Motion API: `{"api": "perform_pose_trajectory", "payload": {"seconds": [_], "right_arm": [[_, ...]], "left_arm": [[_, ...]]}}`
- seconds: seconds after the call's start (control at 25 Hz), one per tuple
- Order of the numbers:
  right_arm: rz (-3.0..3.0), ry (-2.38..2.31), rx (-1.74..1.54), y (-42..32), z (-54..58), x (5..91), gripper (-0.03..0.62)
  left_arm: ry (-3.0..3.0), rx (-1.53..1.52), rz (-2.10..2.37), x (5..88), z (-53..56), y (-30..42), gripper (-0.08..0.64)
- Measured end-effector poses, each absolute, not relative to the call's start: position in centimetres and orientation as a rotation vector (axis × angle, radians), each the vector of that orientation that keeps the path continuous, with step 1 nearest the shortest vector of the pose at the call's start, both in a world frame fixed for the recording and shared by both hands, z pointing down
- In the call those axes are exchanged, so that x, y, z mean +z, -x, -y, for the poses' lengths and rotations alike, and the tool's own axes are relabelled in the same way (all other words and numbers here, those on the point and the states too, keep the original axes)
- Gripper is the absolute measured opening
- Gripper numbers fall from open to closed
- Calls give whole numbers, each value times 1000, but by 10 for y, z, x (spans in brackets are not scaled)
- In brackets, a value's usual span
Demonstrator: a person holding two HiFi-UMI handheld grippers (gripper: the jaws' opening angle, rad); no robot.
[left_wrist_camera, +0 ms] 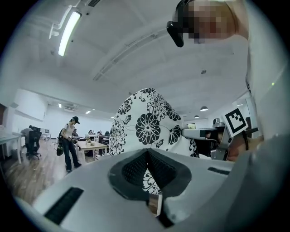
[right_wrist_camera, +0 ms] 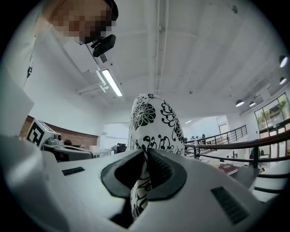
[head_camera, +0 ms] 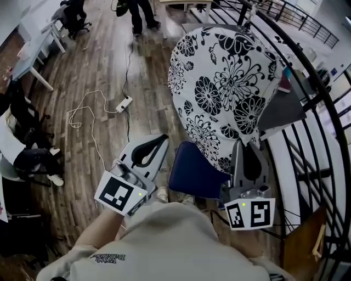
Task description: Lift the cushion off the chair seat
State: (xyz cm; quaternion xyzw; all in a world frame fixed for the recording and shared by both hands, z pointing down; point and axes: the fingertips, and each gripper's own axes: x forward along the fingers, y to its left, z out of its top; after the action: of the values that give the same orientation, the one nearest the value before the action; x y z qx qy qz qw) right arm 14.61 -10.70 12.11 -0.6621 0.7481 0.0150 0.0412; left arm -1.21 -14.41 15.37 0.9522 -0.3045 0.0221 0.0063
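Note:
A white cushion with black flowers hangs upright in the air above the blue chair seat. My right gripper is shut on the cushion's lower corner; in the right gripper view the printed fabric is pinched between the pads and rises beyond my right gripper. My left gripper sits to the left of the cushion, apart from it, jaws together with nothing in them. In the left gripper view the cushion stands beyond my left gripper.
A black metal railing curves along the right, with a grey table beside it. A white power strip and its cable lie on the wooden floor. A person stands at the far end; another sits at the left.

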Motion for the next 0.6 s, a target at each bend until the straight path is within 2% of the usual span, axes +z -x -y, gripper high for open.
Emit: {"api": "perform_pose_trajectory", "payload": {"seconds": [0.6], "right_arm": [[-2250,2011,97,-150,111,118,18]], "left_arm": [[-3028,95,970,150,152,3,5]]}}
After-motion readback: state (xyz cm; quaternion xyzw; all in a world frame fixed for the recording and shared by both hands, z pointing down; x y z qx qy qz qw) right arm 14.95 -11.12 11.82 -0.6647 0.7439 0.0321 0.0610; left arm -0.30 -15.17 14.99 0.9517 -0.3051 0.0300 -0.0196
